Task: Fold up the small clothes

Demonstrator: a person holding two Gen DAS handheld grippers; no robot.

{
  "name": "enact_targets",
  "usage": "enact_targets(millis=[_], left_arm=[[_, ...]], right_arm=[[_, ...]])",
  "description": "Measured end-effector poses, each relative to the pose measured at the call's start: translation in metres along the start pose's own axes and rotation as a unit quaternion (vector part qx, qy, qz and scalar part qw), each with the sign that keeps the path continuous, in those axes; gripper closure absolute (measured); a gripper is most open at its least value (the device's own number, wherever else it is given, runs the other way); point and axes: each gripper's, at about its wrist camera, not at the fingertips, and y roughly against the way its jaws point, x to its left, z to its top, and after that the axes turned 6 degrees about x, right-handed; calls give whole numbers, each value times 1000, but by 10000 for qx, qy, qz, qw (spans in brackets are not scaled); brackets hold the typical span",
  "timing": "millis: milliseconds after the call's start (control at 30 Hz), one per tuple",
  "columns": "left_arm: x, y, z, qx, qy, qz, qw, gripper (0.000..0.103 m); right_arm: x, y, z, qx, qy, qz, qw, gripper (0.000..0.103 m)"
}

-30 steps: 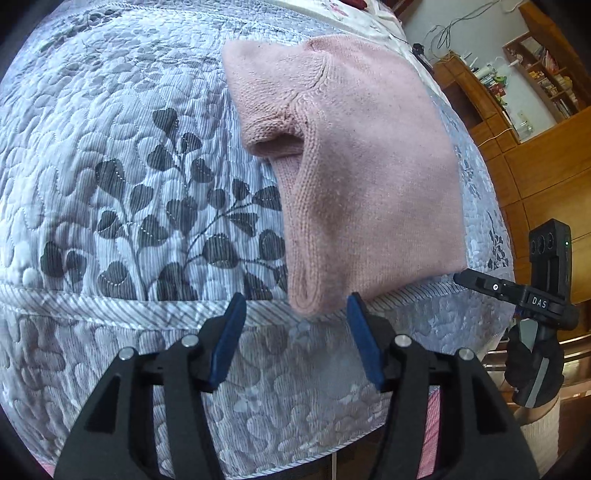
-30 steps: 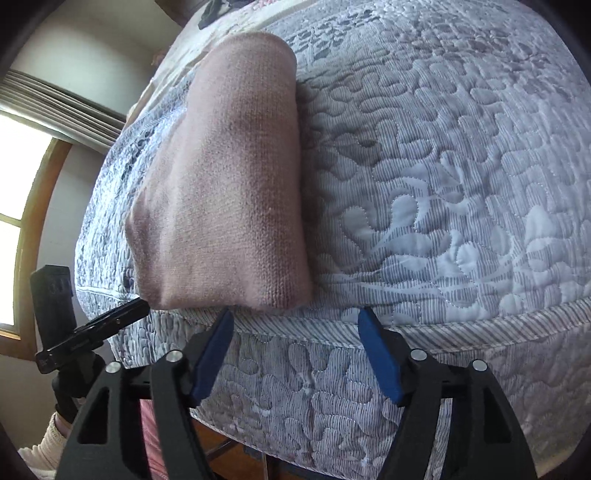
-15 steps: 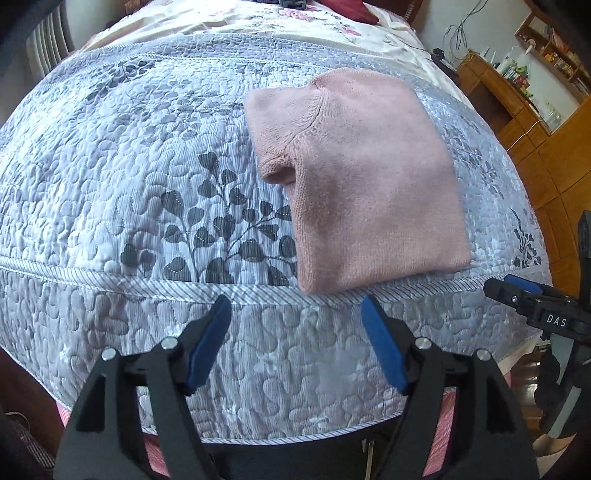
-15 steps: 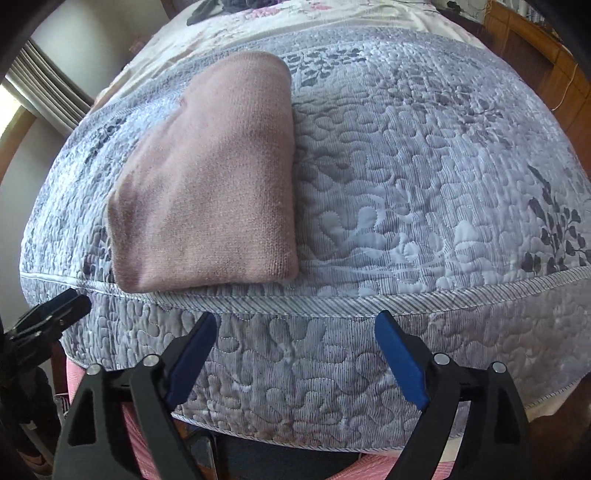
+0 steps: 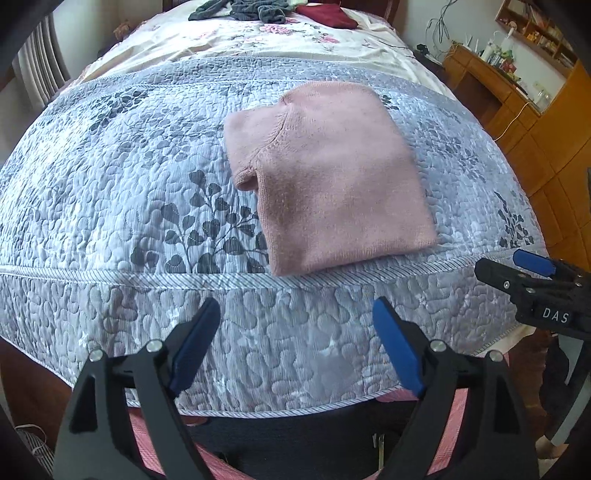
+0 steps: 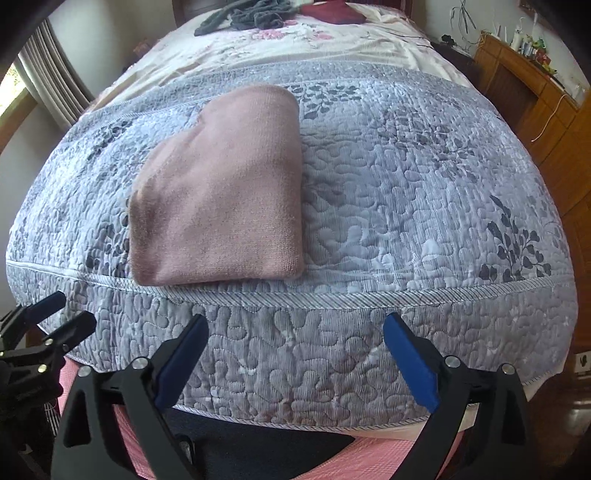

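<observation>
Judging from how things lie, the fold on this piece looks finished and the step in hand is release and retreat, so the sound course is to keep both tools clear of the cloth and not brush its near hem. On the left, the left gripper (image 5: 295, 339) hovers off the near edge of the bed (image 5: 110, 206), its blue fingers (image 5: 195, 343) spread wide with nothing between them. Just beyond the bed's near edge, somewhat left of centre in the right wrist view, lies the pink knitted sweater (image 6: 221, 199), folded into a compact, thick rectangle; a seam runs down from its far corner and a small tuck of fabric pokes out on its left side, which may be a sleeve end, though I cannot be sure. Its edges sit fairly square and flat on the grey quilted bedspread (image 6: 406, 192). To the right, the right gripper (image 6: 295, 350) also hangs short of the near edge, fingers wide apart and empty. More garments (image 5: 258, 9) wait at the far end of the bed.
</observation>
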Motion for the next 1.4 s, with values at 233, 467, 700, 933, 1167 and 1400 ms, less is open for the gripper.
enact_targets(millis=[233,467,700,933,1167,1400], left_arm=[[5,17,-6,-135,135,-5,9998,19],[7,42,-9,-374,167,170,9990,19],[3,57,-9,-590,98,344,9976,19],[-2,60,-8,-619,9,397,9973,19],[-3,61,-9,-631,-11,412,9972,19],[-6,60,-8,-613,-58,419,9972,19]], right_arm=[[11,25,-8,-212,26,183,9996,4],[23,49,-11,-416,128,26,9990,4],[34,63,-10,-494,228,-307,9980,4],[34,68,-11,-503,174,-412,9977,4],[28,65,-9,-467,112,-391,9981,4],[21,62,-9,-419,-5,-296,9987,4]])
